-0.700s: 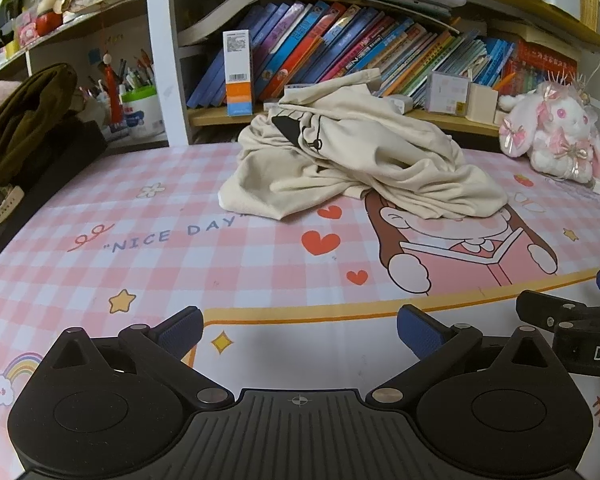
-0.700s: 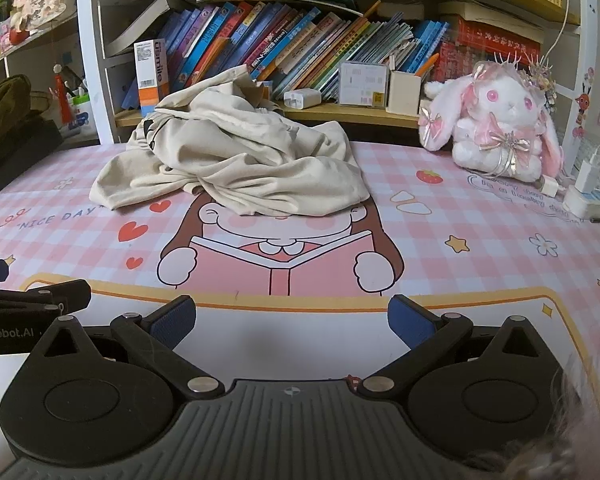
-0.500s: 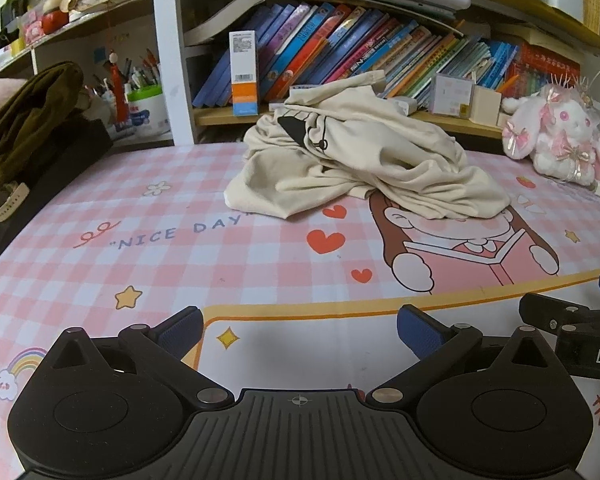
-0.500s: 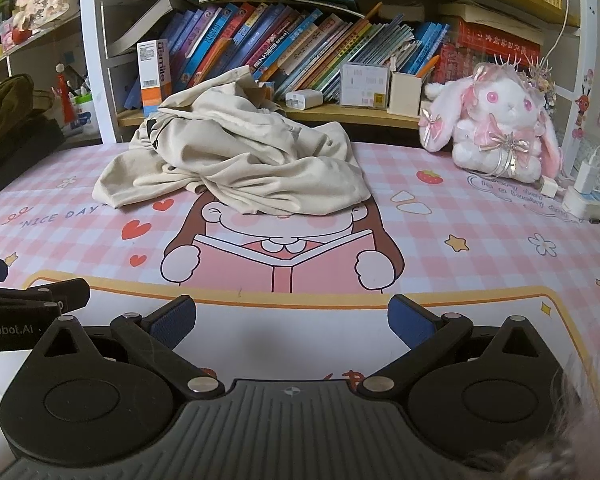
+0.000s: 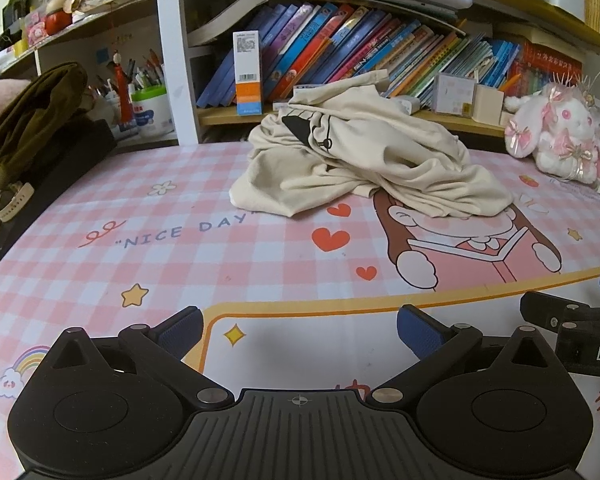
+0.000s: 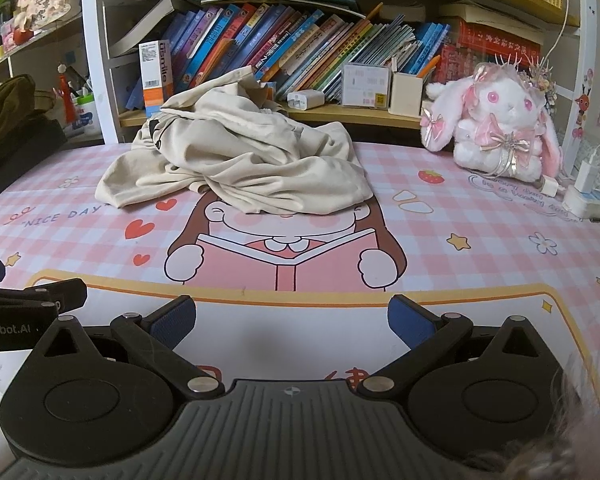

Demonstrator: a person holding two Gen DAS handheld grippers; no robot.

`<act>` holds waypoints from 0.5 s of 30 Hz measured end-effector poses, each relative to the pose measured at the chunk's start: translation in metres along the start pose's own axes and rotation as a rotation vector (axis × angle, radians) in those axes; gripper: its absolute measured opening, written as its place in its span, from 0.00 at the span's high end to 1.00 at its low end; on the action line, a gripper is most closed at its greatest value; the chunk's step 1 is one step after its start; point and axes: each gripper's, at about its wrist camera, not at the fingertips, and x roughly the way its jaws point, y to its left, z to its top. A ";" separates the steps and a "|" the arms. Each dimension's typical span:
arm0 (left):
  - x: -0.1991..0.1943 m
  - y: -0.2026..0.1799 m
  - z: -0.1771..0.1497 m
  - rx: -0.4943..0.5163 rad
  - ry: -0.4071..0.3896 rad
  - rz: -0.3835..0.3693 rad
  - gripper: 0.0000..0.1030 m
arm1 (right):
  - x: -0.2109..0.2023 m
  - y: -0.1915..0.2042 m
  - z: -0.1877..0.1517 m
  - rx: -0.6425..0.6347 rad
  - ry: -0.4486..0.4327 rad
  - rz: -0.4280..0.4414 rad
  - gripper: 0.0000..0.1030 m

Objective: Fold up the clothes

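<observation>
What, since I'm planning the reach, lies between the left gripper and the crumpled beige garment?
Only bare printed mat, seen in the left wrist view, between left gripper and garment.

The pink checked table mat (image 5: 100, 280) has "NICE DAY" printed on it in blue-grey caps with quote marks, right next to a little red squiggle; the last bit of it tucks under the beige shirt (image 5: 364, 168).

On the shelf, the tall white and orange box (image 6: 156, 76) reads "usmile" down its side, with a barcode label under it.

The left tongs (image 6: 20, 316) poking into the right camera's view say "nRobot.AI" in white, cut off at the edge. The right tongs (image 5: 580, 332) in the left camera show just "DA".

Book spines are too small to read.
</observation>
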 end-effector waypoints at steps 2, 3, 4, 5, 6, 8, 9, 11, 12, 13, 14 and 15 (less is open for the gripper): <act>0.001 0.000 0.000 0.000 0.002 0.002 0.00 | 0.000 0.000 0.001 0.000 0.000 0.001 0.00; 0.001 -0.001 0.000 -0.001 0.002 0.002 0.00 | 0.000 0.000 0.001 0.000 0.000 0.001 0.00; 0.001 -0.001 0.000 -0.001 0.003 0.003 0.00 | 0.000 0.000 0.001 0.000 0.000 0.002 0.00; 0.001 -0.001 -0.001 -0.001 0.004 0.004 0.00 | 0.000 0.000 0.001 0.000 0.000 0.003 0.00; 0.002 -0.001 -0.001 -0.001 0.005 0.005 0.00 | 0.000 0.000 0.001 0.000 0.000 0.003 0.00; 0.002 -0.001 -0.001 -0.002 0.006 0.006 0.00 | 0.001 0.000 0.001 0.000 -0.001 0.002 0.00; 0.003 -0.002 -0.001 -0.002 0.007 0.007 0.00 | 0.001 0.000 0.001 0.000 -0.001 0.002 0.00; 0.003 -0.002 -0.001 -0.002 0.009 0.009 0.00 | 0.001 0.000 0.001 0.000 0.000 0.002 0.00; 0.003 -0.002 -0.001 -0.003 0.010 0.009 0.00 | 0.002 0.000 0.002 0.001 0.001 0.001 0.00; 0.004 -0.002 -0.001 -0.003 0.010 0.010 0.00 | 0.002 0.000 0.002 0.001 0.001 0.001 0.00; 0.004 -0.002 -0.001 -0.003 0.012 0.012 0.00 | 0.002 0.000 0.002 0.001 0.002 0.001 0.00; 0.004 -0.003 -0.001 -0.003 0.014 0.017 0.00 | 0.003 -0.001 0.002 0.002 0.003 0.002 0.00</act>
